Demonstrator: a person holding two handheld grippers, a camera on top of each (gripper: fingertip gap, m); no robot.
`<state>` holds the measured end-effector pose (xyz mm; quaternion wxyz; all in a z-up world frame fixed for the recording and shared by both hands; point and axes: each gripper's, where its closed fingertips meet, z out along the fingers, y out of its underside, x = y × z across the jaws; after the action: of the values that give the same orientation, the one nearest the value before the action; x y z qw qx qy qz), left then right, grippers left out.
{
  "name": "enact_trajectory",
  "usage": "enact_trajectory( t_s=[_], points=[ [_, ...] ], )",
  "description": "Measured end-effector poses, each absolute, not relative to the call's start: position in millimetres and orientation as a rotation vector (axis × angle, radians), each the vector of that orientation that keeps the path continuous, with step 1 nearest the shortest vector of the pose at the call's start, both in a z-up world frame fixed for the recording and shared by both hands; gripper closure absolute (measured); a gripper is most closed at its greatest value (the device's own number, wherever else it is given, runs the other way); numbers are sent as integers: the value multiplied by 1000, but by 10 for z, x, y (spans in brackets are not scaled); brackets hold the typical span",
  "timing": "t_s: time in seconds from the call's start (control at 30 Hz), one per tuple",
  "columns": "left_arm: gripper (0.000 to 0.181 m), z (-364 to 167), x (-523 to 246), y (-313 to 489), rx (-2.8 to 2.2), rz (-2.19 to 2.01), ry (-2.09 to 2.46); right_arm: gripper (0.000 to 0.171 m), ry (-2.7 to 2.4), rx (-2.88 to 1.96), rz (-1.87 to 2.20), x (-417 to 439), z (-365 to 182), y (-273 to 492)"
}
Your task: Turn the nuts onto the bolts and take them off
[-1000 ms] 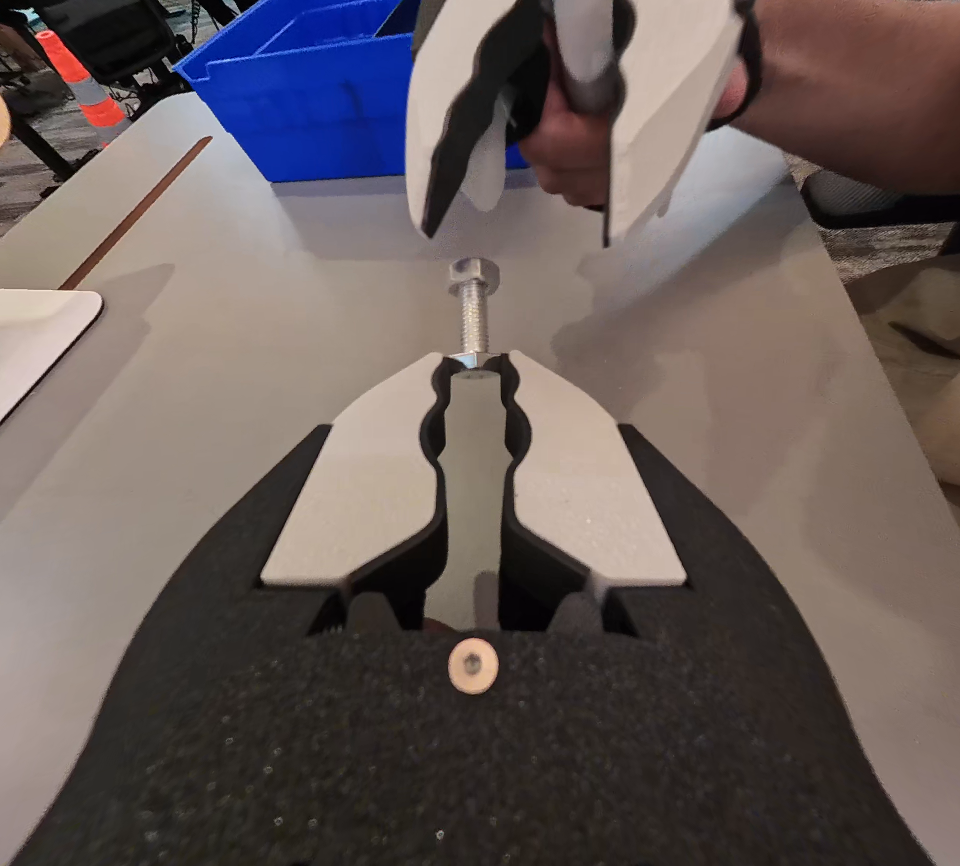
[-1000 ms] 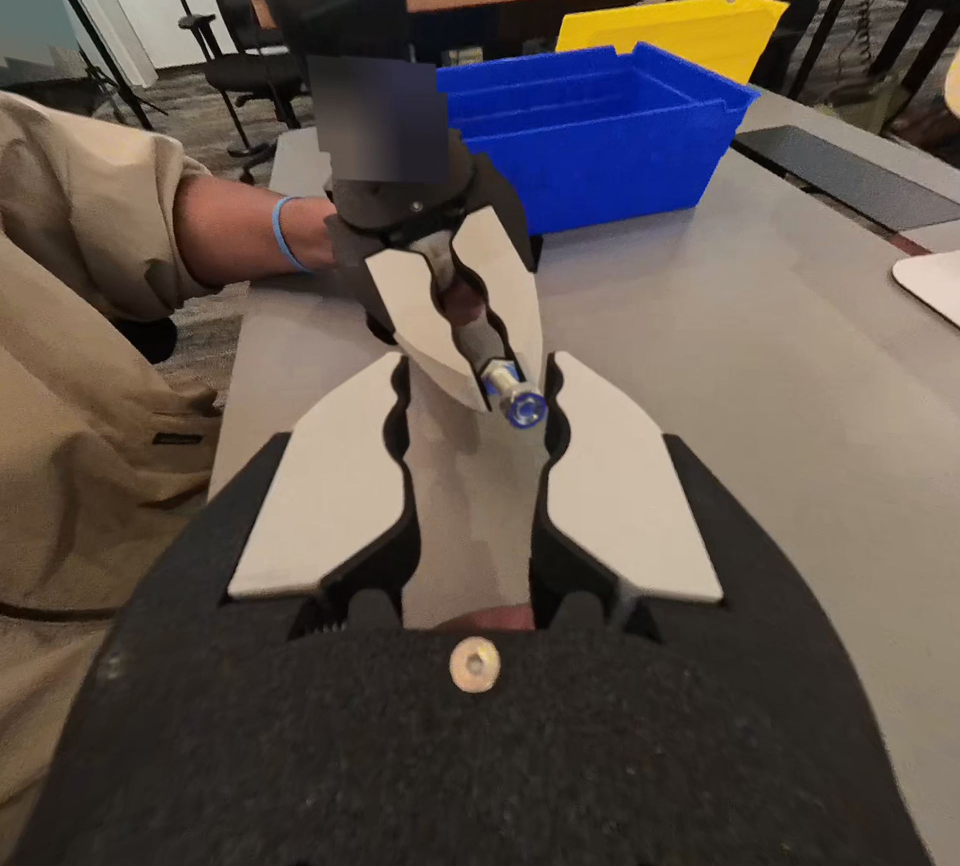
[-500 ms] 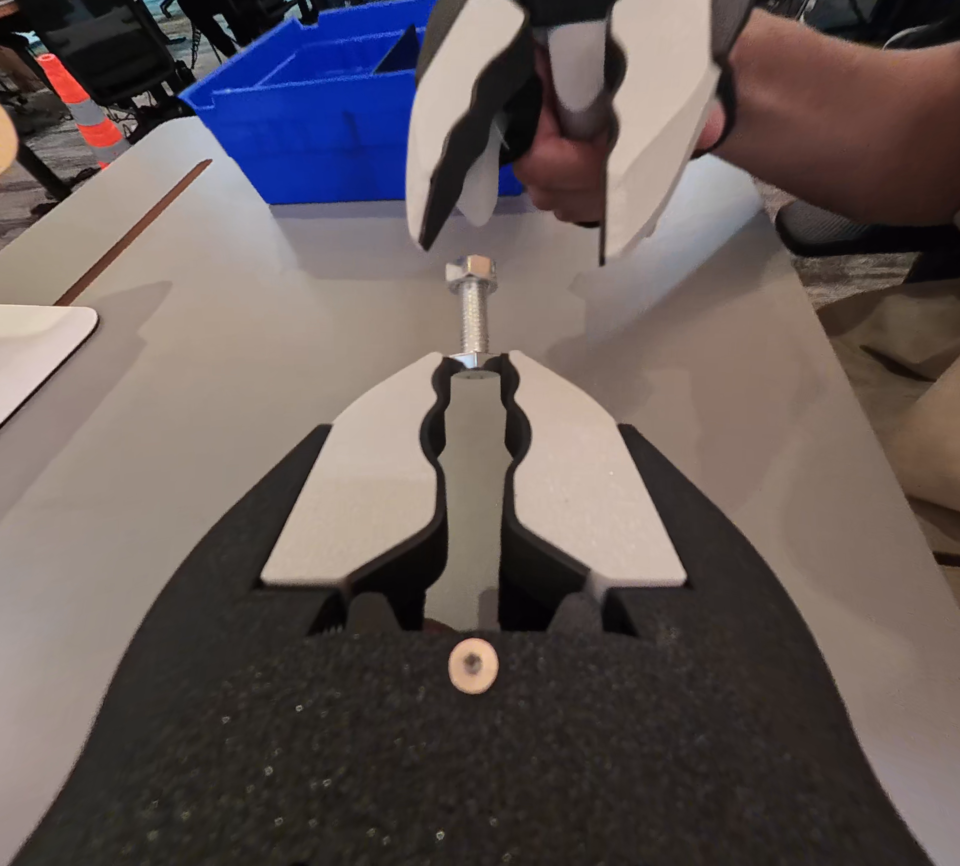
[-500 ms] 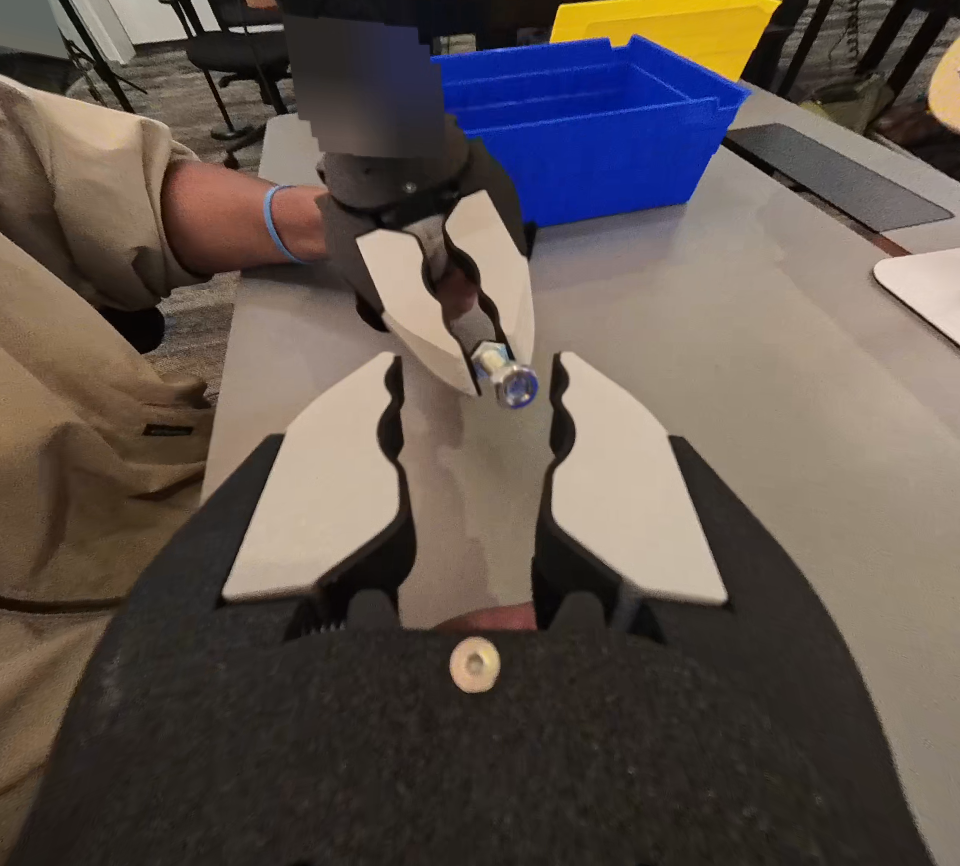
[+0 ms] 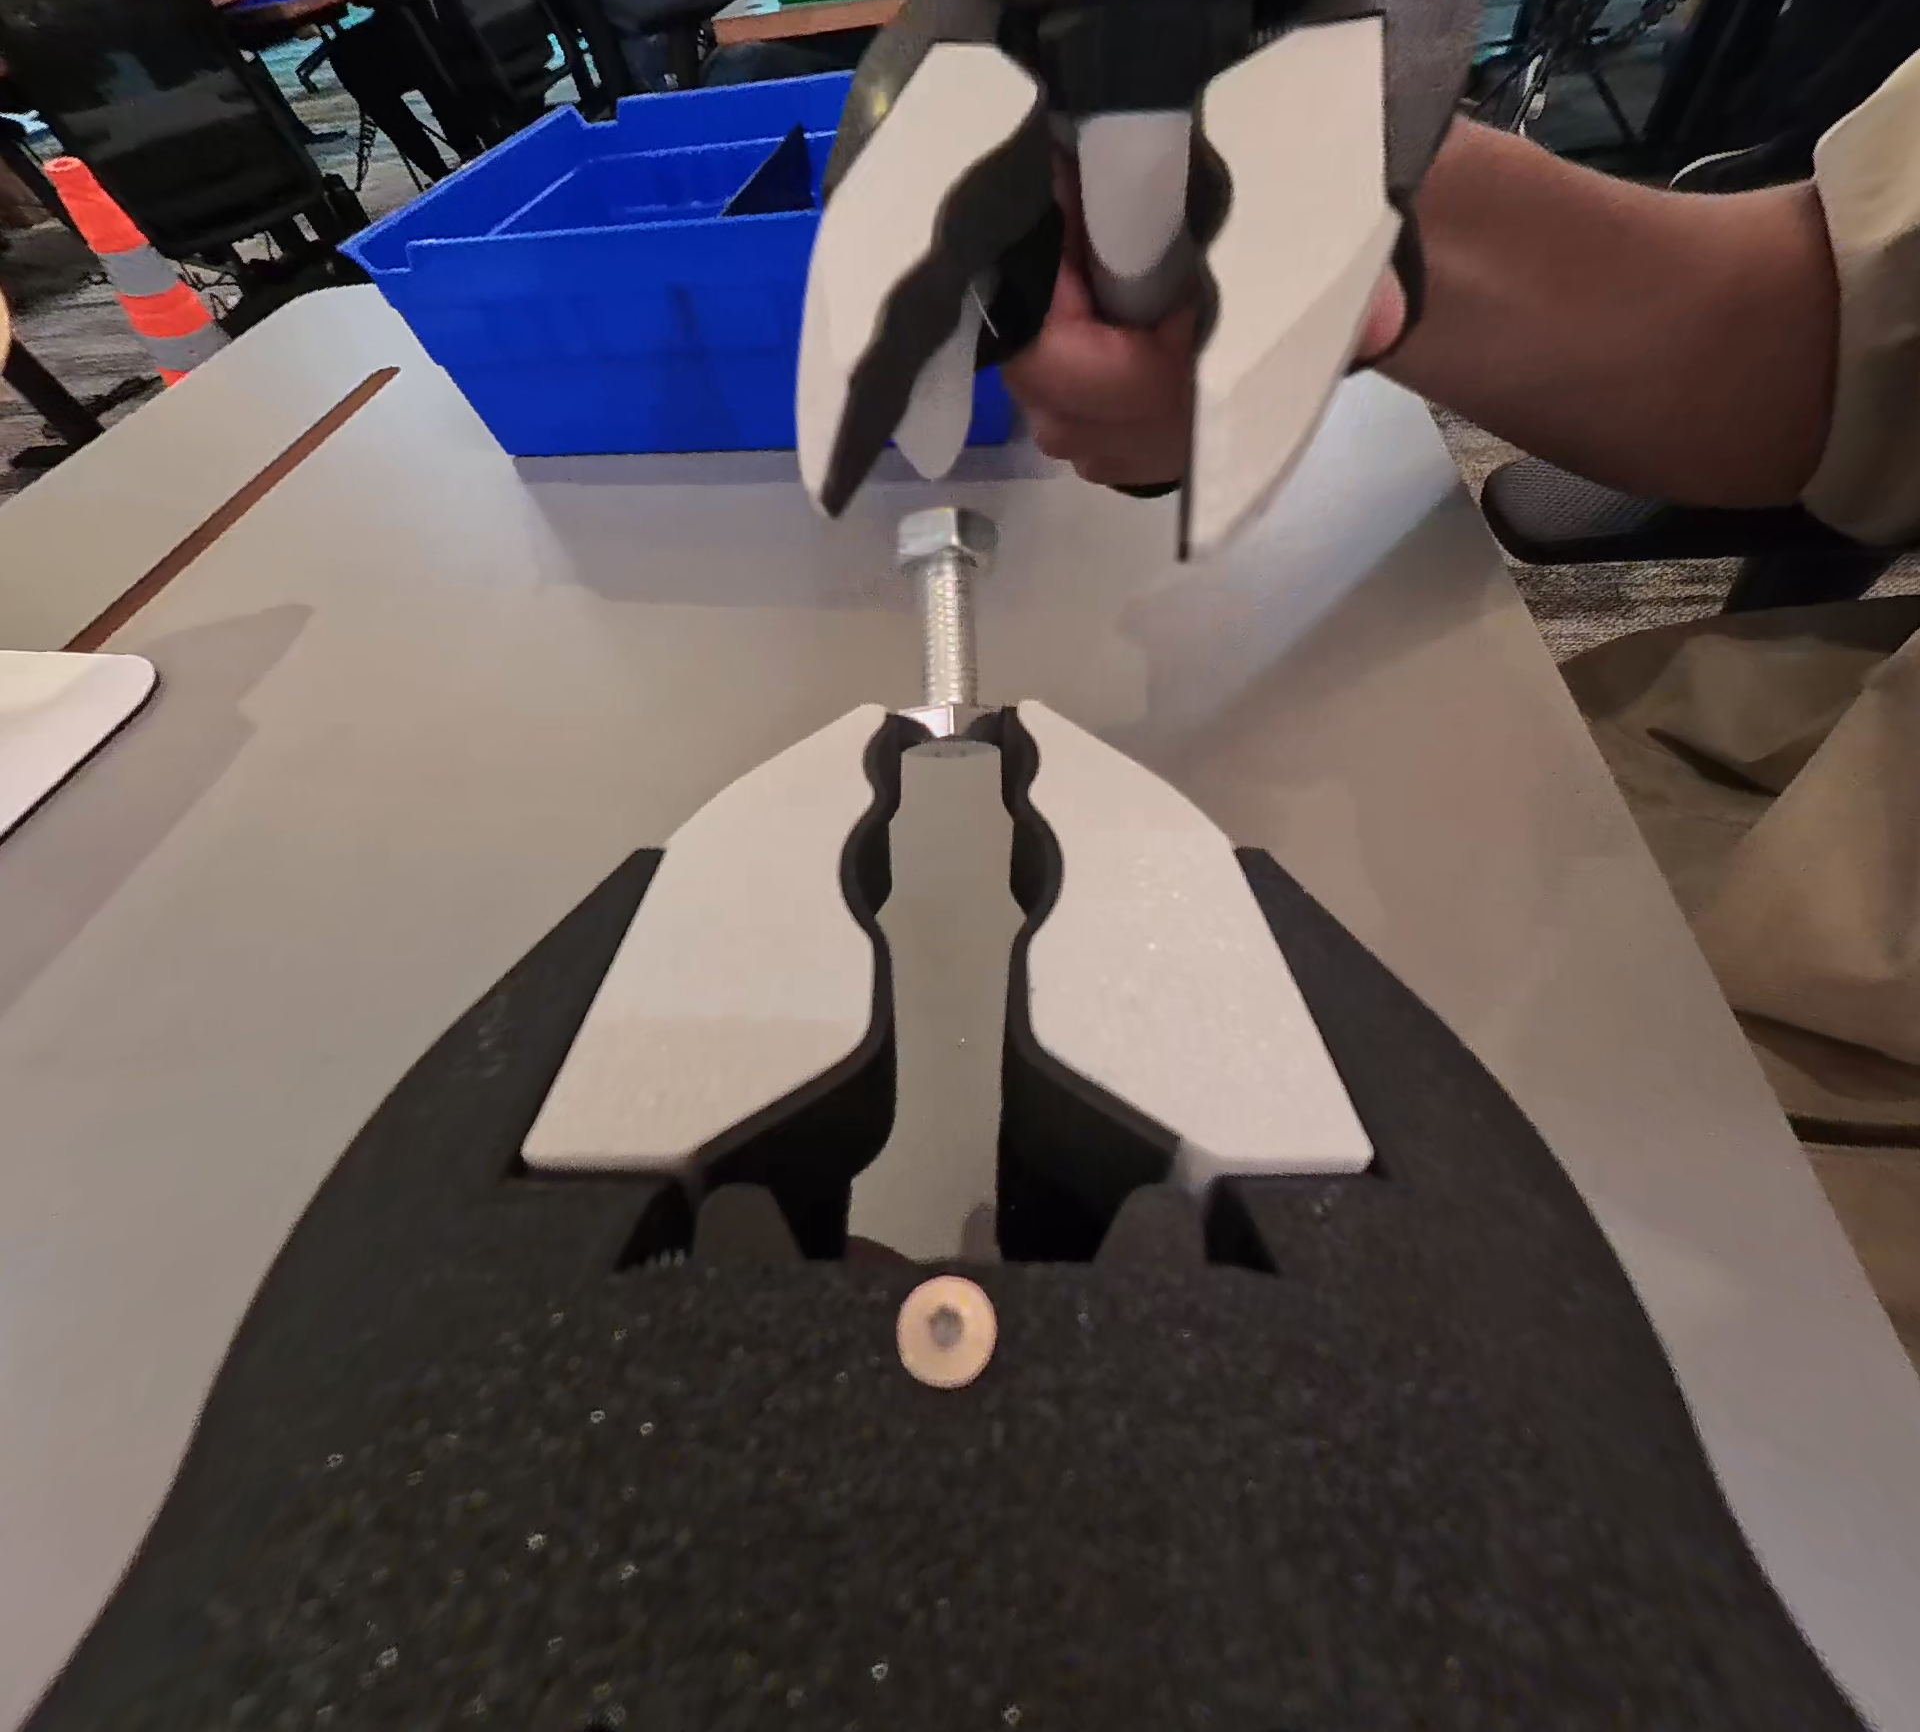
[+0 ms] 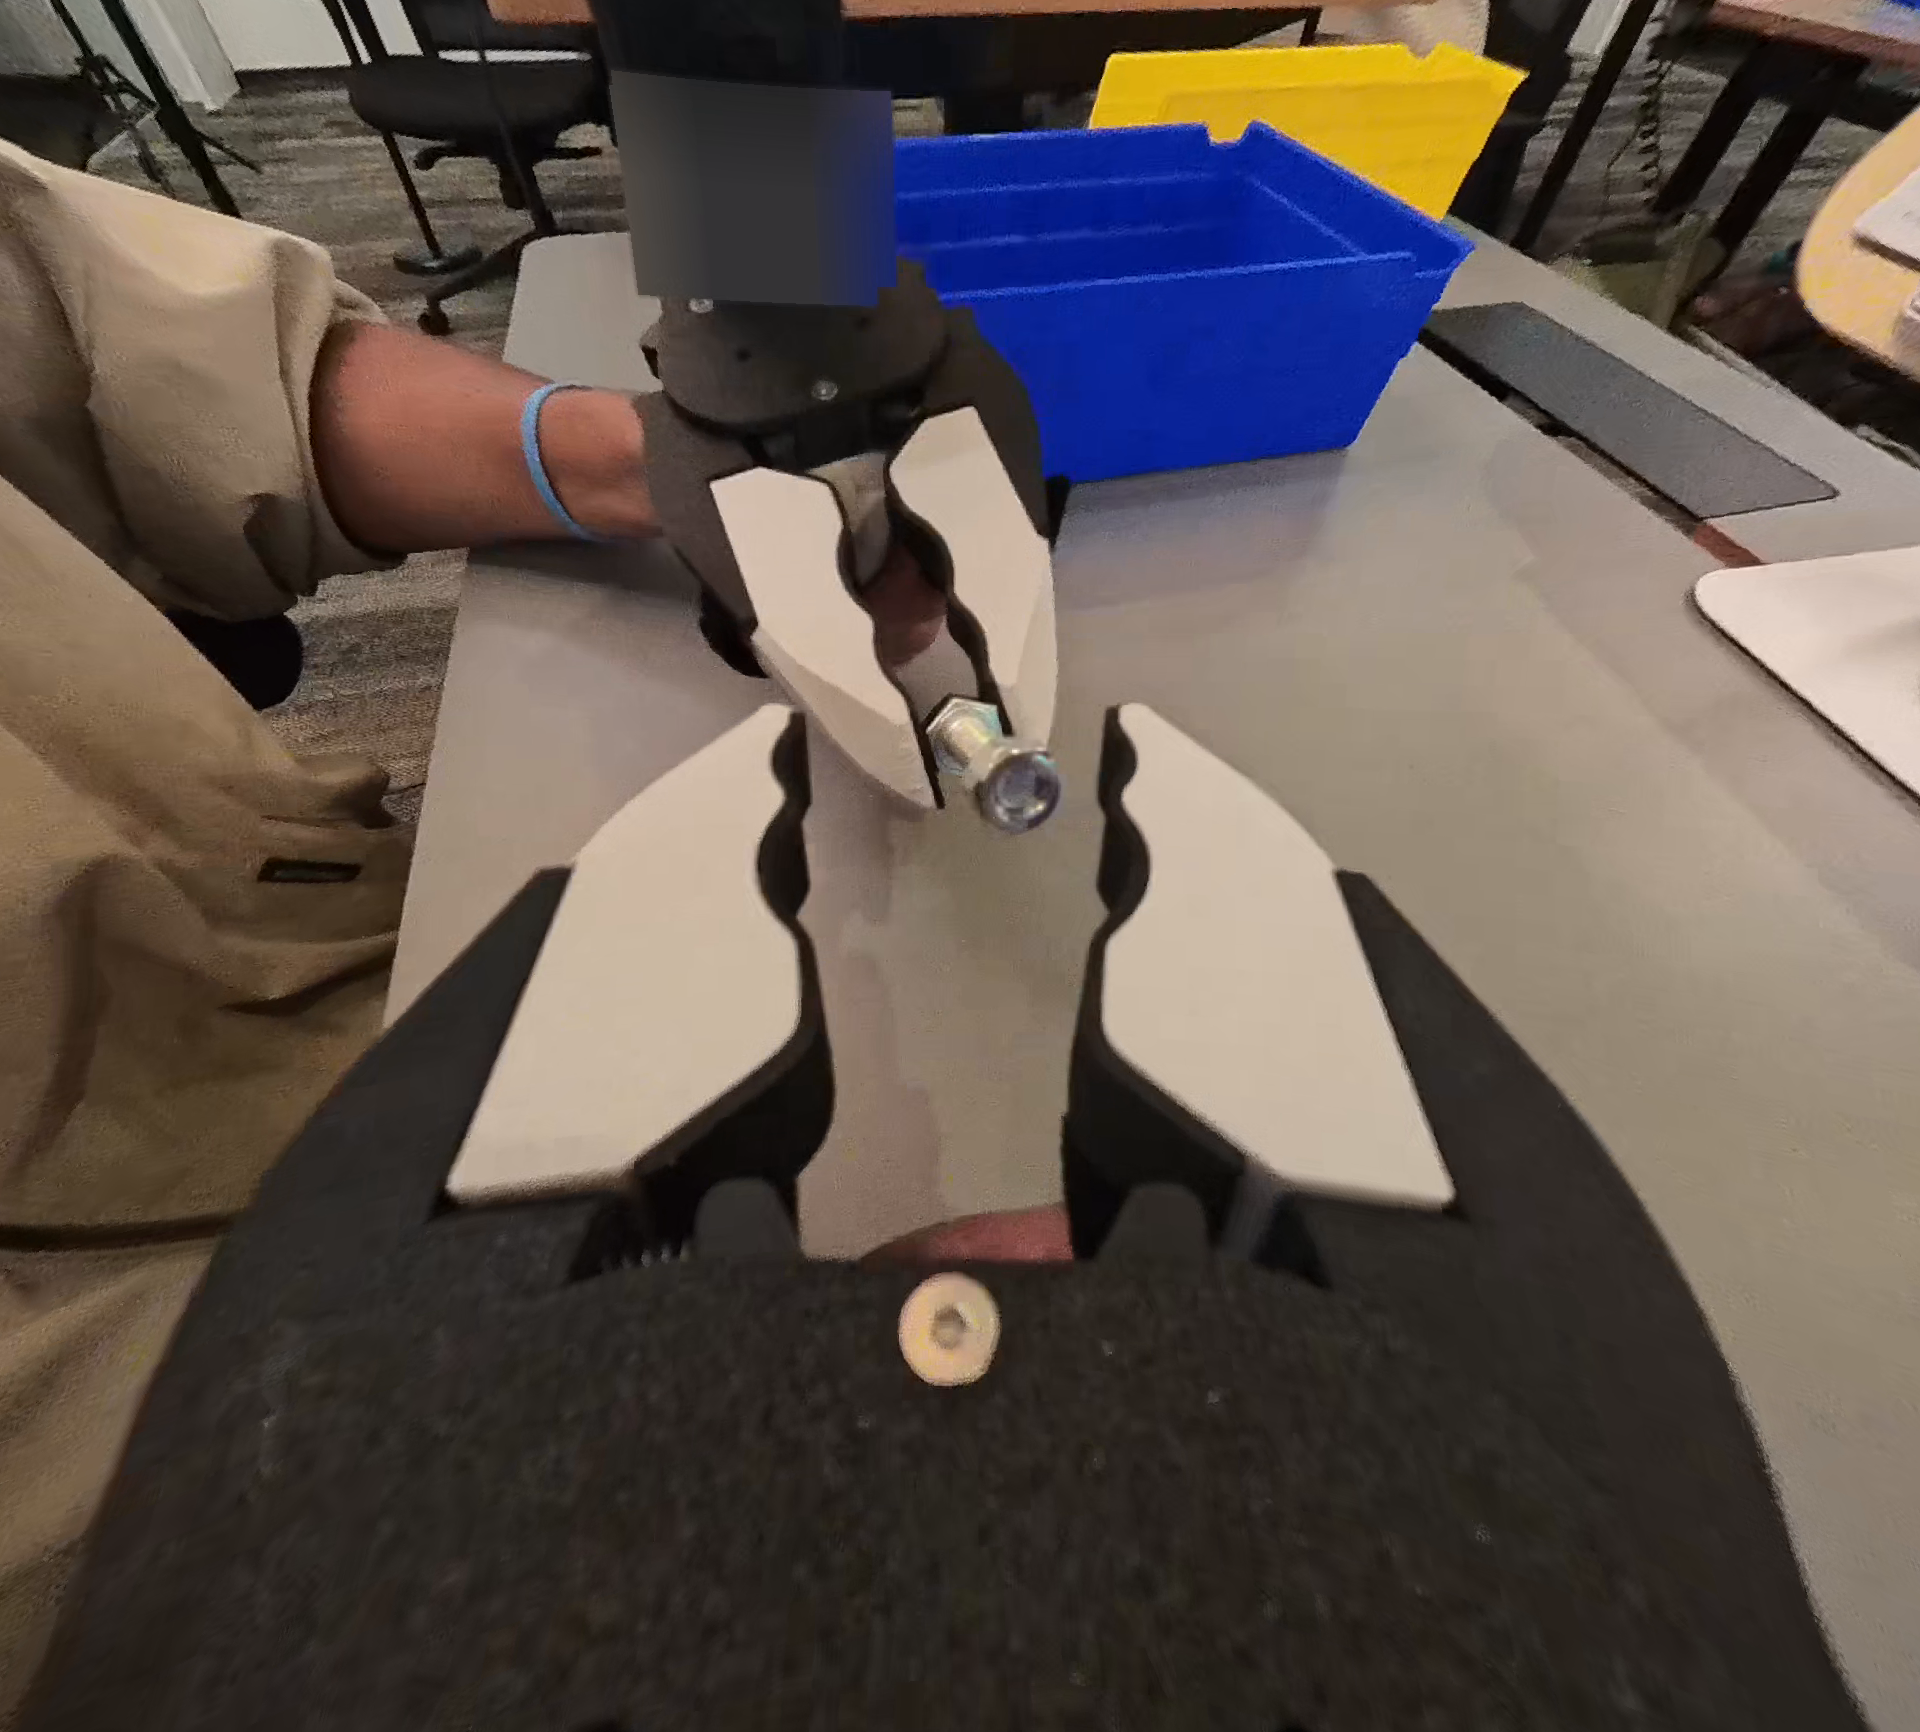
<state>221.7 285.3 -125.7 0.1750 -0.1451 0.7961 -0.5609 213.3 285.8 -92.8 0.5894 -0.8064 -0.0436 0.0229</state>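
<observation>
Biggest risk first: your left gripper [image 5: 943, 726] pinches the bolt [image 5: 943, 633] only at its very fingertips, by one end, so the rest of the shank sticks out unsupported above the grey table [image 5: 416, 799]; if you press or twist hard with the other tool, the bolt will likely pivot in that narrow bite or slip out and roll. Your right gripper [image 6: 951, 737] has its fingers spread wide, holding nothing, poised around the free end where the nut [image 5: 945, 534] sits; close off-centre or on the corners and you'll cock the nut or just spin the whole bolt instead of the thread. From the right wrist view the bolt end points slightly right of the gap's middle, so line up before you squeeze. I can't tell how far the nut is threaded on, so a loose one could drop. Around you: the blue bin [image 5: 623, 290] sits just behind the work, close to your right hand [image 5: 1101, 383], and could catch a wide swing. A white pad [image 5: 62, 726] lies at the table edge, well apart. Orange cone [image 5: 135, 269], yellow bin [image 6: 1299, 113] and chairs are off the table, no obstruction.
</observation>
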Motion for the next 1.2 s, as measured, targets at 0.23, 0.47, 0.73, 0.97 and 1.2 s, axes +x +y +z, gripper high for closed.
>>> enact_trajectory(
  t_s=[0.23, 0.47, 0.73, 0.97, 1.2],
  points=[
    [164, -1268, 2218, 2851, -419, -1593, 2263, 118, -99, -2012, 143, 2110, -1171, 2779],
    [164, -1274, 2211, 2842, -415, -1590, 2264, 119, -94, -1922, 72, 2158, -982, 2789],
    [164, -1286, 2203, 2838, -413, -1588, 2273, 117, -123, -1969, 117, 2077, -1070, 2791],
    [164, -1256, 2207, 2849, -416, -1599, 2261, 117, -51, -1962, 81, 2235, -1046, 2727],
    [164, -1288, 2209, 2841, -415, -1587, 2271, 117, -99, -1974, 143, 2092, -1086, 2799]
  ],
)
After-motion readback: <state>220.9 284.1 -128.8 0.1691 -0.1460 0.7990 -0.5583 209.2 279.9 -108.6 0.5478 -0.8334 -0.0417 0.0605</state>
